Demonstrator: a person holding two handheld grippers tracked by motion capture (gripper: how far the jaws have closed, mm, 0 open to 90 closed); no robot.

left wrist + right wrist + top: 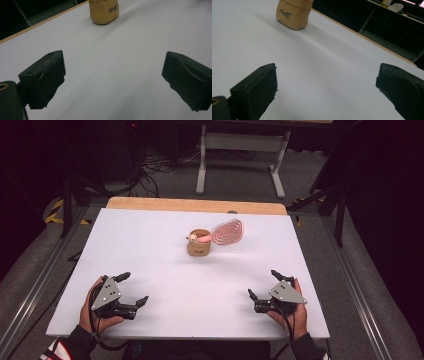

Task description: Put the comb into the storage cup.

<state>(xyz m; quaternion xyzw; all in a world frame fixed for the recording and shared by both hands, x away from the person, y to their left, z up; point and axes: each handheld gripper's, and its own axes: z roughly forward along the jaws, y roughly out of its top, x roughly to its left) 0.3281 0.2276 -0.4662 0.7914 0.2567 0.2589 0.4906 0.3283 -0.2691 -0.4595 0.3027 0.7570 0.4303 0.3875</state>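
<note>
The left gripper (134, 288) is held low over the near left part of the white table (150, 250) with its jaws spread wide and nothing between them; the right gripper (262, 284) is held likewise over the near right part, jaws apart and empty; in both gripper views the black pads (47, 77) are seen well separated above bare tabletop.

Farther out, near the middle of the table and well apart from both grippers, a small tan cup (198, 243) is seen standing upright; dark lettering is carried on its side (103, 11); a pink-handled whisk (220, 234) is leaned in it, its handle resting across the rim and its flat spiral wire head (229, 230) projecting past the rim toward the far right, clear of the table.

The cup is judged light and fairly stiff, so it is likely to slide or tip if the whisk is pulled sideways; it would best be steadied by a pinch across its wall; the whisk is judged light, its wire head springy and easily bent, and its handle smooth and perhaps slippery; it would best be taken by the handle just outside the rim, not by the wires.
</note>
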